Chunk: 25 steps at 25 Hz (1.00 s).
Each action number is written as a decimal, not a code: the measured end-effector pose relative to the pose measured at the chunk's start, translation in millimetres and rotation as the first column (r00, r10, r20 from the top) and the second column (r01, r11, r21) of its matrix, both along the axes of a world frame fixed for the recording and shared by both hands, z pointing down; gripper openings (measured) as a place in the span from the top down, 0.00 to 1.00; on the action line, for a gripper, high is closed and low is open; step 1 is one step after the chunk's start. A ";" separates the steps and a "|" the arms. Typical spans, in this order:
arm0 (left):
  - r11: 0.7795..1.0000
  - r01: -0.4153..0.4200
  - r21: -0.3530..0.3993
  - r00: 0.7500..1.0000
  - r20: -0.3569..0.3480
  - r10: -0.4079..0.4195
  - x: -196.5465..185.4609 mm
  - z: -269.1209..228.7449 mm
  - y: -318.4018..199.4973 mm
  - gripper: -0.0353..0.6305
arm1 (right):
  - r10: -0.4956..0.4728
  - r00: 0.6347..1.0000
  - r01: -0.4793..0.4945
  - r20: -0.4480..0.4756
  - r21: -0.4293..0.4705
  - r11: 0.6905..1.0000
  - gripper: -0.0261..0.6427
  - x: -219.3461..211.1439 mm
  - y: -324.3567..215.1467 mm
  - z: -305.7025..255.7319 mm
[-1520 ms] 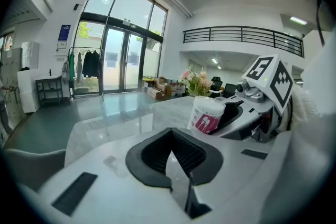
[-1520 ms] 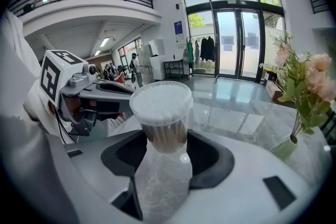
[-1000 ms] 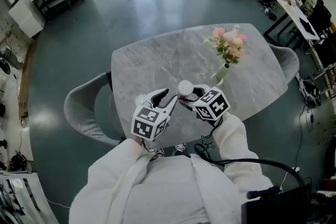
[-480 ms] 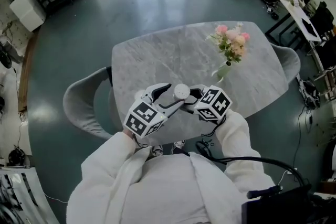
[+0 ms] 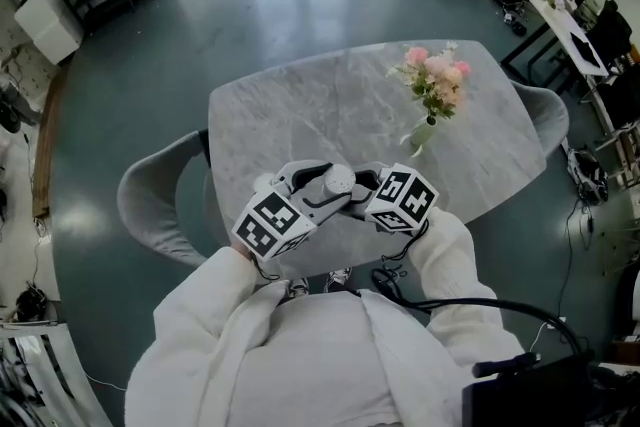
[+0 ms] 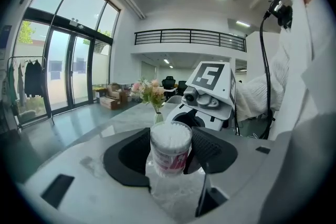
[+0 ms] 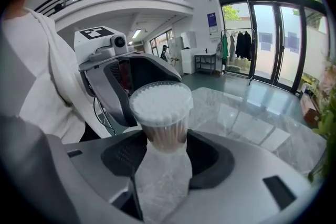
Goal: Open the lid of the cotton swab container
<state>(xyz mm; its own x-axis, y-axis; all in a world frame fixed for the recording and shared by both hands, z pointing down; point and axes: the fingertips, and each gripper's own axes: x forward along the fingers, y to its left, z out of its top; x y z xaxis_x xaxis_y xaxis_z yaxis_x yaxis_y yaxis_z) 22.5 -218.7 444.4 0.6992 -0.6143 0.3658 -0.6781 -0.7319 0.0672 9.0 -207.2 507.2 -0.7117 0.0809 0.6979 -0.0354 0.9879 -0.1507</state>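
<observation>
Cotton swab container (image 7: pixel 160 110) clamped in right tool (image 7: pixel 165 153); left tool (image 6: pixel 170 152) just opened wide, jaws flanking it.

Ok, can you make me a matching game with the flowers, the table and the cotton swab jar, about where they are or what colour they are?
Things:
1 flowers
2 table
3 cotton swab jar

Clues:
A grey, like stone
B between the left tool and the right tool
C pink, in a vase

Pairs: 1-C, 2-A, 3-B
</observation>
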 end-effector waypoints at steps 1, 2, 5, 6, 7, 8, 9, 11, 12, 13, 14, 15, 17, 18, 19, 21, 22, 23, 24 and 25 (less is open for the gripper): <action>1.000 -0.005 0.000 1.000 0.001 0.005 0.2 0.5 0.4 0.58 | -0.002 1.000 0.002 -0.002 0.002 1.000 0.53 0.4 0.2 0.6; 1.000 -0.010 -0.001 1.000 0.005 0.010 0.7 1.1 0.9 0.58 | -0.004 1.000 0.004 -0.003 0.005 1.000 0.53 0.8 0.5 1.3; 1.000 -0.023 -0.016 1.000 0.009 0.023 2.7 1.8 1.8 0.58 | -0.012 1.000 0.012 0.000 0.017 1.000 0.53 2.8 1.3 2.1; 0.999 -0.026 -0.029 1.000 0.008 0.026 3.1 2.4 2.1 0.58 | -0.017 1.000 0.017 0.000 0.025 1.000 0.53 3.9 1.5 2.5; 0.999 -0.029 -0.045 1.000 0.006 0.030 3.4 3.2 2.5 0.59 | -0.022 1.000 0.022 -0.002 0.037 0.999 0.54 5.1 1.5 3.2; 0.997 -0.033 -0.065 0.999 0.002 0.033 3.6 4.0 2.8 0.59 | -0.027 1.000 0.027 -0.003 0.050 0.998 0.54 6.2 1.4 4.1; 0.995 -0.037 -0.089 0.999 -0.012 0.036 3.8 4.2 2.9 0.59 | -0.032 0.999 0.032 -0.003 0.064 0.997 0.54 7.0 1.0 4.8; 0.988 -0.046 -0.148 0.997 -0.067 0.037 3.6 2.5 2.2 0.59 | -0.045 0.999 0.045 -0.004 0.095 0.995 0.55 7.6 -0.4 6.0; 0.985 -0.050 -0.168 0.996 -0.084 0.036 3.1 1.6 1.5 0.59 | -0.048 0.999 0.049 -0.005 0.104 0.993 0.55 7.8 -1.1 7.1; 0.983 -0.051 -0.176 0.996 -0.087 0.036 2.5 1.3 0.6 0.59 | -0.048 0.999 0.048 -0.003 0.103 0.994 0.55 7.6 -1.8 8.0; 0.983 -0.050 -0.178 0.996 -0.084 0.036 1.8 1.0 -0.7 0.59 | -0.045 0.999 0.044 0.003 0.094 0.995 0.55 6.9 -2.5 8.3; 0.983 -0.048 -0.178 0.996 -0.080 0.034 1.2 0.5 -2.3 0.59 | -0.040 0.999 0.039 0.010 0.084 0.996 0.55 5.8 -3.4 8.0; 0.984 -0.044 -0.173 0.997 -0.069 0.032 0.2 -1.2 -5.5 0.59 | -0.032 0.999 0.030 0.020 0.076 0.997 0.55 4.0 -5.6 6.3; 0.985 -0.043 -0.167 0.998 -0.061 0.033 0.3 -2.2 -6.7 0.59 | -0.029 0.999 0.028 0.021 0.077 0.997 0.55 3.8 -6.7 5.6; 0.986 -0.041 -0.160 0.998 -0.053 0.033 0.8 -3.0 -7.7 0.59 | -0.027 0.999 0.025 0.021 0.078 0.997 0.54 4.1 -7.7 5.2; 0.989 -0.039 -0.146 0.999 -0.038 0.034 2.4 -4.4 -9.6 0.59 | -0.021 0.999 0.019 0.026 0.075 0.997 0.54 4.6 -9.4 4.5; 0.990 -0.038 -0.138 0.999 -0.032 0.034 3.2 -5.0 -10.5 0.59 | -0.018 0.999 0.016 0.030 0.072 0.997 0.54 4.6 -10.2 4.0; 0.991 -0.037 -0.131 0.999 -0.028 0.034 3.7 -5.6 -11.2 0.59 | -0.015 0.999 0.013 0.035 0.070 0.997 0.54 4.6 -10.7 3.5; 0.992 -0.037 -0.125 0.999 -0.025 0.034 4.2 -6.3 -11.6 0.59 | -0.014 0.999 0.011 0.039 0.068 0.998 0.54 4.6 -11.0 3.1; 0.992 -0.037 -0.118 0.999 -0.021 0.035 4.7 -7.2 -11.7 0.59 | -0.014 0.999 0.011 0.043 0.066 0.998 0.54 4.6 -10.9 2.7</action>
